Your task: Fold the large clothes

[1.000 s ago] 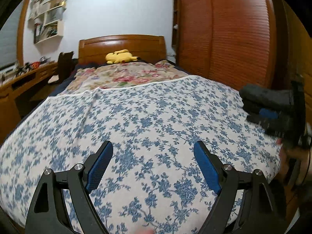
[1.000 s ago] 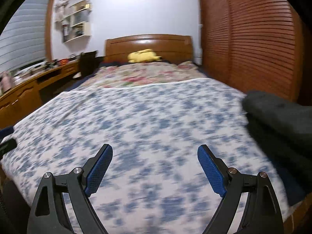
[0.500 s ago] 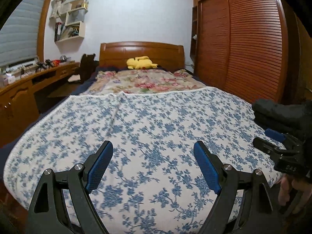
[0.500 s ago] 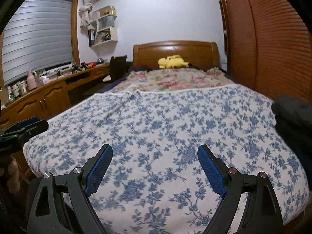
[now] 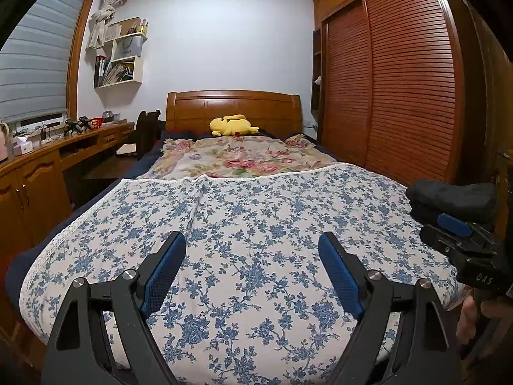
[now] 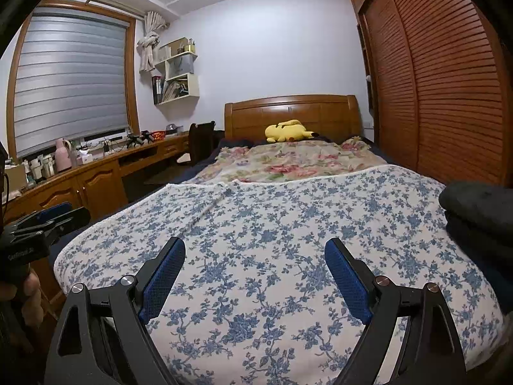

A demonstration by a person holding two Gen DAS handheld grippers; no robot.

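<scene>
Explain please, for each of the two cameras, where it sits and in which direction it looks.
Left wrist: sits on the left gripper, above the bed's foot, facing the headboard; its open fingers show, with the right gripper at the right edge.
Right wrist: sits on the right gripper, facing likewise; its open fingers show, the left gripper at left.
Shared: blue floral cover, yellow plush, dark folded clothes.
</scene>
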